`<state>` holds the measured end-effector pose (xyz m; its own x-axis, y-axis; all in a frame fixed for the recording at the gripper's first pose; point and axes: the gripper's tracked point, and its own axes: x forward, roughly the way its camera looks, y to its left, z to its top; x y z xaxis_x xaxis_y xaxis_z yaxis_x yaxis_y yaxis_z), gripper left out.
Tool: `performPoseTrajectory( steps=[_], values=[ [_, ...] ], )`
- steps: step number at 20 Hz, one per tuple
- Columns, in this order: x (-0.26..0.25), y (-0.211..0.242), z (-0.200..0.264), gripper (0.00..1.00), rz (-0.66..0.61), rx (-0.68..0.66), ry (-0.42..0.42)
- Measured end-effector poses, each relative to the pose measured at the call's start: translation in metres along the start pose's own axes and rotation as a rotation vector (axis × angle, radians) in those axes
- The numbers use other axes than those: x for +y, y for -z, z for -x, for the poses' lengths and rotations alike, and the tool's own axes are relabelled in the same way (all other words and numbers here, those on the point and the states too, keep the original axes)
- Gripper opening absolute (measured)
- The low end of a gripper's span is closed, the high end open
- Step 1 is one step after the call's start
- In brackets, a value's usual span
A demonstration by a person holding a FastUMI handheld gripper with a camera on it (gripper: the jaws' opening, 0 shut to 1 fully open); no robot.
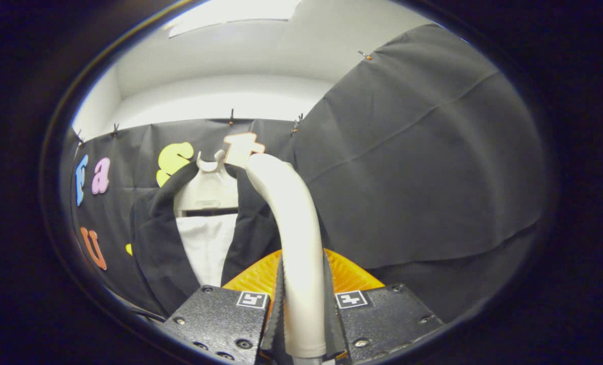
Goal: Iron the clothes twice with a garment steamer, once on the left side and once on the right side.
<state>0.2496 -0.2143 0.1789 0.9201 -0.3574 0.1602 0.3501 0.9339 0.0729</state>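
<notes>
The gripper (302, 304) is shut on the white handle of the garment steamer (291, 223), which stands upright between the fingers and curves away at its top. Beyond the fingers and to the left hangs a dark jacket (154, 243) over a white shirt (208, 248) on a white hanger (210, 187). The steamer's top reaches level with the jacket's right lapel (253, 223). Whether the steamer touches the cloth I cannot tell; its head faces away from me.
Black cloth walls (423, 167) close the booth behind the jacket and to the right. A white wall and ceiling (230, 66) rise above the cloth.
</notes>
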Motion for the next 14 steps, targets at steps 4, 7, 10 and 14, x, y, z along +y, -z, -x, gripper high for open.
performPoseTrajectory(
  steps=[4, 7, 10, 14],
  values=[
    [0.013, -0.025, -0.026, 0.36, 0.024, -0.079, -0.05],
    [0.025, -0.017, -0.034, 0.35, 0.062, -0.075, -0.065],
    [0.023, 0.002, -0.041, 0.36, 0.068, -0.03, -0.053],
    [0.012, 0.021, -0.046, 0.35, 0.099, 0.02, -0.004]
  ],
)
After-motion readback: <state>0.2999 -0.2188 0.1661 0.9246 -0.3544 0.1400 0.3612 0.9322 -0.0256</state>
